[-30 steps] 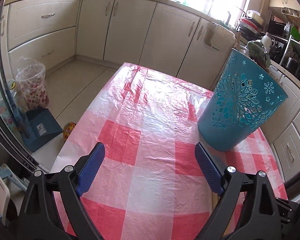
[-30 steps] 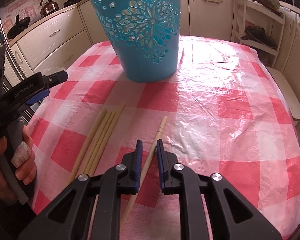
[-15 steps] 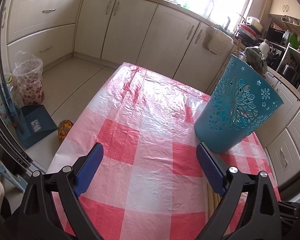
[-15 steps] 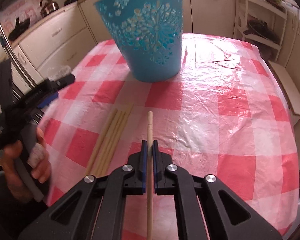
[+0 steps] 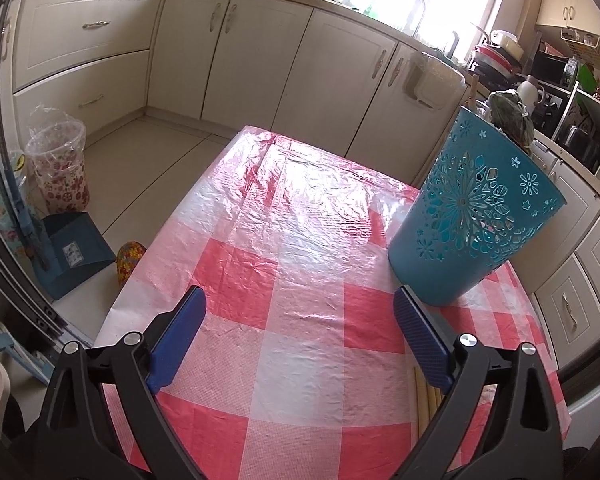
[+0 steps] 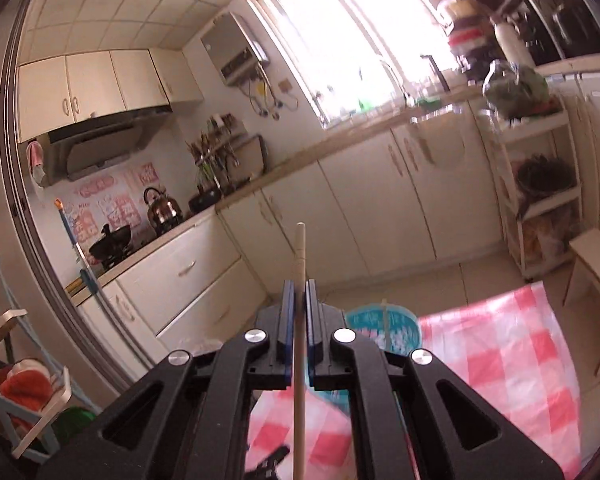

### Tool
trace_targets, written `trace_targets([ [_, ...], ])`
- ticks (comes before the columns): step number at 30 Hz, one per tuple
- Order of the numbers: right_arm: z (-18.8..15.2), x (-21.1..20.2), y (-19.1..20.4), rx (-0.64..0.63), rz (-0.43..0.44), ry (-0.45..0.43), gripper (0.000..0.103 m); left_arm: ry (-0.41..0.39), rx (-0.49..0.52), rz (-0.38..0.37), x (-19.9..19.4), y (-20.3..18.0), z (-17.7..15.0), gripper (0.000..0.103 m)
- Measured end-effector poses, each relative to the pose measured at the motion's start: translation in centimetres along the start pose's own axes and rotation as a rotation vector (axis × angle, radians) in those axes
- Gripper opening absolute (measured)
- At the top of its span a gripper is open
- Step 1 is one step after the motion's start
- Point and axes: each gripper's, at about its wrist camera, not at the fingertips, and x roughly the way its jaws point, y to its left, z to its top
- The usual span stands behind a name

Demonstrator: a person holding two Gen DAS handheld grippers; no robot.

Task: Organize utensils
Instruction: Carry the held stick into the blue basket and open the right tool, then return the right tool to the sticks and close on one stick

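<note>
My right gripper [image 6: 299, 286] is shut on a wooden chopstick [image 6: 299, 252], which sticks out forward past the blue pads and runs back down under them. It is raised high above the table, and the teal cut-out basket [image 6: 384, 326] shows below it with one stick inside. In the left wrist view the same teal basket [image 5: 476, 216] stands on the red-and-white checked tablecloth [image 5: 300, 280] at the right. My left gripper [image 5: 298, 320] hovers open over the cloth with nothing between its blue pads [image 5: 180, 328]. Several chopsticks [image 5: 424, 404] lie by its right finger.
Cream kitchen cabinets [image 5: 260, 52] line the far walls. On the floor at the left stand a clear patterned bin [image 5: 58, 164] and a blue dustpan [image 5: 72, 252]. A white shelf rack [image 6: 540, 184] stands right of the table.
My right gripper closed on one chopstick, lifted it off the cloth and swung up high, now looking across the kitchen. The left gripper stayed in place, open.
</note>
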Motion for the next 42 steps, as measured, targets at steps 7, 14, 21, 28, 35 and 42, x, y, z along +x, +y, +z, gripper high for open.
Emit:
trace_targets([
  [7, 0.0, 6.1, -0.1, -0.07, -0.232, -0.144, 0.006, -0.018, -0.007, -0.004, -0.4, 0.1, 0.0, 0.091],
  [14, -3.0, 9.6, -0.6, -0.112, -0.28, -0.066, 0.006, -0.029, -0.001, -0.007, -0.6, -0.1, 0.1, 0.091],
  [21, -5.7, 10.0, -1.4, -0.14, -0.296, 0.01, 0.006, -0.032, 0.001, -0.005, -0.6, 0.0, 0.1, 0.091],
  [28, -7.3, 4.8, -1.0, -0.168, -0.26, 0.007, 0.018, -0.035, 0.004, 0.007, -0.6, -0.1, 0.1, 0.091],
  [35, -12.0, -3.1, -1.8, -0.165, -0.262, 0.103, 0.033, -0.036, 0.01, 0.021, -0.7, -0.1, 0.0, 0.091],
  [42, -19.8, -4.2, -3.9, -0.107, -0.288, 0.386, 0.035, -0.033, 0.024, 0.034, -0.6, -0.3, 0.0, 0.093],
])
